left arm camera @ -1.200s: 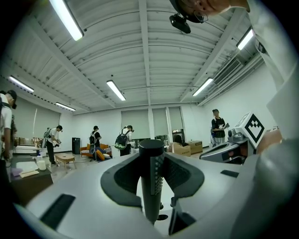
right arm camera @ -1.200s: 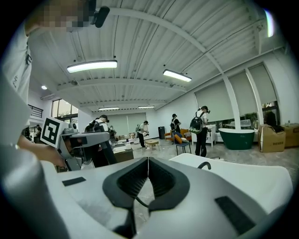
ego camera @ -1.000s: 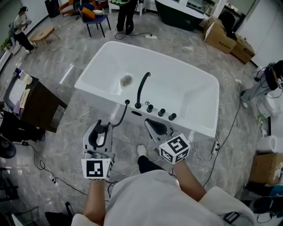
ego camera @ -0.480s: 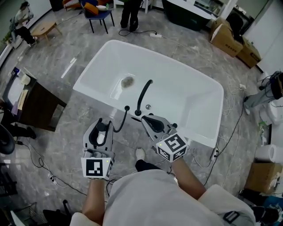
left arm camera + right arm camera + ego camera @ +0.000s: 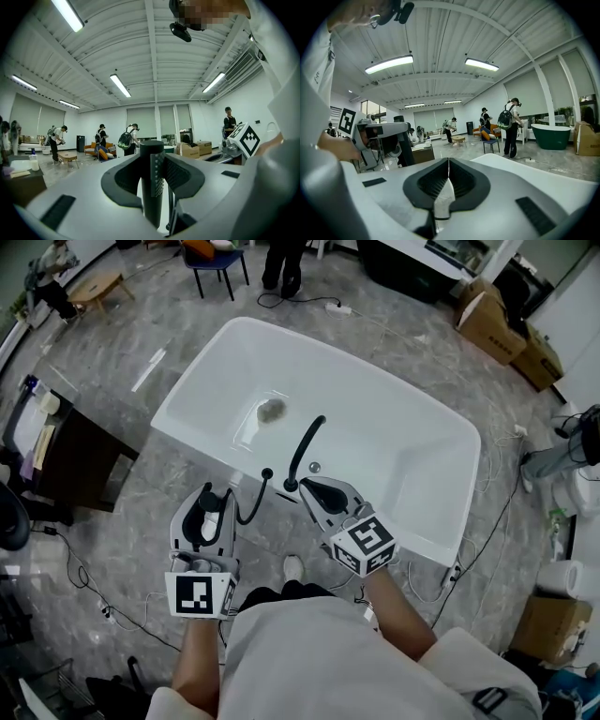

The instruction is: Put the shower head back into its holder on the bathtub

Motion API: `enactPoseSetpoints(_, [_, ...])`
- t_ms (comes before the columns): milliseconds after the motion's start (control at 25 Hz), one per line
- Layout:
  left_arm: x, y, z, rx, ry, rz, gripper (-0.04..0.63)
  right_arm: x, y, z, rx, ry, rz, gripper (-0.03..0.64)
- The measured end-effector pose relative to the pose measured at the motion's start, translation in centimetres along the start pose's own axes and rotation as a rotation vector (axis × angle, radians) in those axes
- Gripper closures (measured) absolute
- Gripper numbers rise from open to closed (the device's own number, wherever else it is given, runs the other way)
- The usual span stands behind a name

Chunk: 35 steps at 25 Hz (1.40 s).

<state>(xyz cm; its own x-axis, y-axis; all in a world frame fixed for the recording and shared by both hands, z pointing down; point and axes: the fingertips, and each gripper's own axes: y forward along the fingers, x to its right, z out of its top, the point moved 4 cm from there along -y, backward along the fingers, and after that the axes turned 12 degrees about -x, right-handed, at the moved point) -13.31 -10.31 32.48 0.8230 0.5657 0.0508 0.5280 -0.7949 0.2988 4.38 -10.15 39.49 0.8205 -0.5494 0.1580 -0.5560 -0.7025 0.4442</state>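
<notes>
Though unclear in head view, left gripper (image 5: 153,158) jaws tight on shower head (image 5: 150,199), right gripper (image 5: 448,165) jaws together, empty.

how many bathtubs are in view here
2. A white rectangular bathtub fills the middle of the head view; a dark green bathtub stands across the room, right of a backpack-wearing person in the right gripper view. More may be hidden.

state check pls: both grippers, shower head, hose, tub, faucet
left gripper: jaws shut on shower head
right gripper: jaws shut, empty
shower head: held upright, off the tub, not in a holder
hose: slack, curving from tub rim to left gripper
bathtub: no water visible
faucet: not running
</notes>
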Motion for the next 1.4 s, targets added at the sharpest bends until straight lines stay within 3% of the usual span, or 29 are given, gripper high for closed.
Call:
enactPoseSetpoints(600, [-2.0,3.2,3.3,0.035,0.022,-0.061,0.459,1.3,2.9,2.1,0.015,0.029,0.003,0.598])
enactPoseSetpoints(960, [-3.1,7.3,1.8,-0.032,0.033,-0.149,0.459,2.9,5.2,2.8,0.020,0.077,-0.039,0.598])
enactPoseSetpoints(1400, [-5.0,13.1,-2.7,-0.164,0.023,-0.267,0.459,4.4,9.8,0.1,-0.099,0.100,-0.093,0.598])
